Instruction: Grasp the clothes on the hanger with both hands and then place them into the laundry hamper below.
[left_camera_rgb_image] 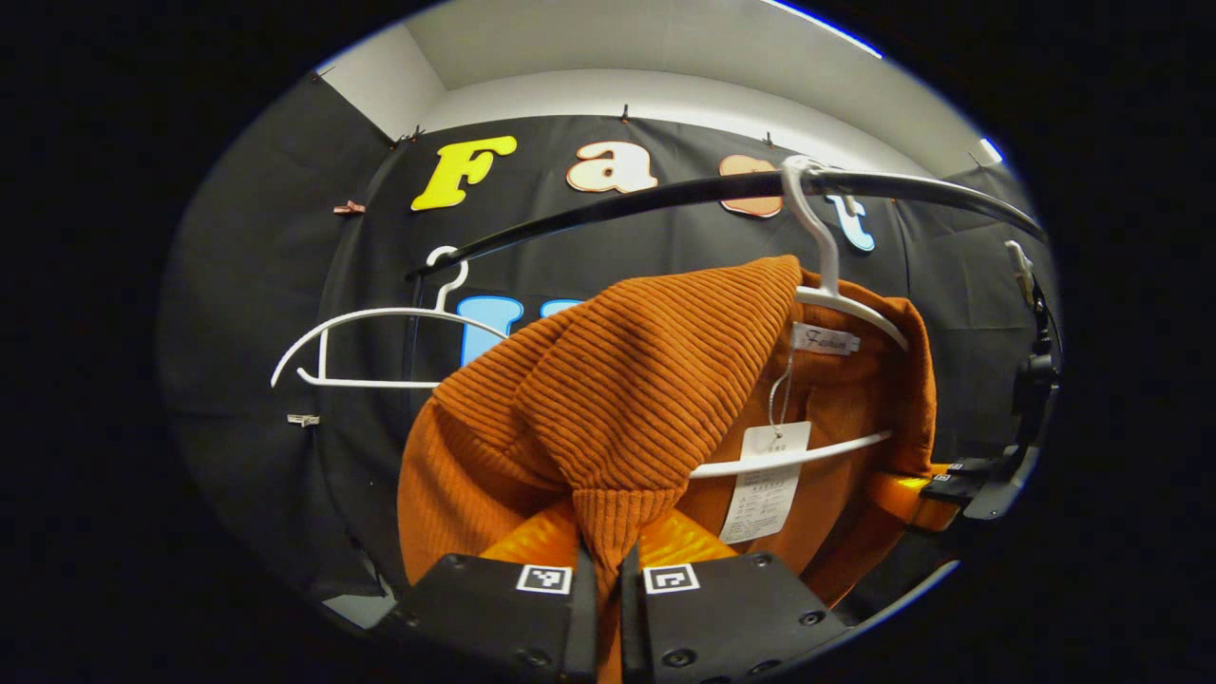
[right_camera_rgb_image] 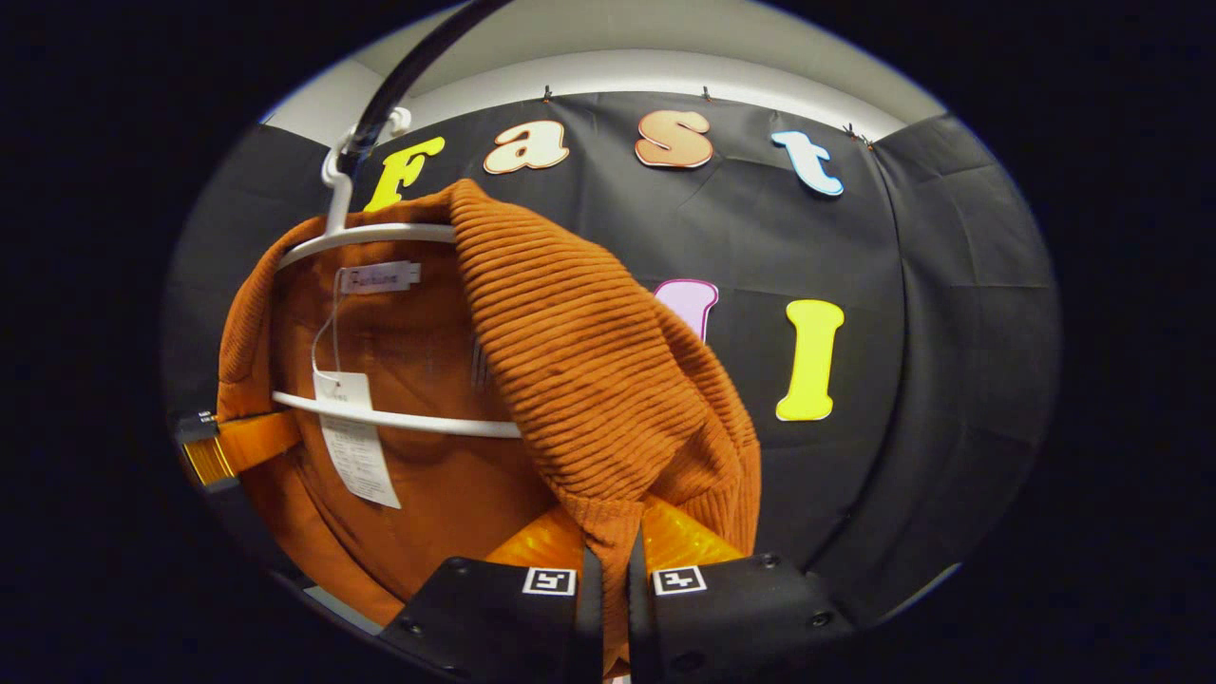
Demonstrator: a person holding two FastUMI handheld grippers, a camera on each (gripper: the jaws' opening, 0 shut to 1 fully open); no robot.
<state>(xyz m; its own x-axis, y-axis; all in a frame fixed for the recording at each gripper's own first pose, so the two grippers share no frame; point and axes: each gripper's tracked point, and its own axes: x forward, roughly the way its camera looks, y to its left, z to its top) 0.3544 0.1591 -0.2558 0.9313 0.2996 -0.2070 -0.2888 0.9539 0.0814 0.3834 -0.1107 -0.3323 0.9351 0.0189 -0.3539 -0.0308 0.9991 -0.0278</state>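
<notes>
- Left gripper view: my left gripper (left_camera_rgb_image: pixel 608 570) is clenched on a fold of the sweater (left_camera_rgb_image: pixel 617 399), both fingers pressing the ribbed knit between them.
- The sweater rises up and ahead from the jaws, still draped over the white hanger (left_camera_rgb_image: pixel 836 294), whose hook sits on the black rail (left_camera_rgb_image: pixel 665 199) above.
- The hanger's lower bar (left_camera_rgb_image: pixel 788 458) runs to the right of my grip, with a paper tag (left_camera_rgb_image: pixel 765 480) hanging beside it. A 2nd, bare hanger (left_camera_rgb_image: pixel 380 337) is on the rail to the left, well apart.
- The other gripper shows at the far right edge, near the sweater's far side.
- Right gripper view: my right gripper (right_camera_rgb_image: pixel 608 575) is likewise clamped on a fold of the sweater (right_camera_rgb_image: pixel 589 351).
- Here the hanger (right_camera_rgb_image: pixel 370 233) lies up and to the left of the jaws.
- Judgement: both arms grip below the hanger, 1 on each side; the sweater must lift up and clear of the hanger before it can go down. The hamper's place I cannot tell.
</notes>
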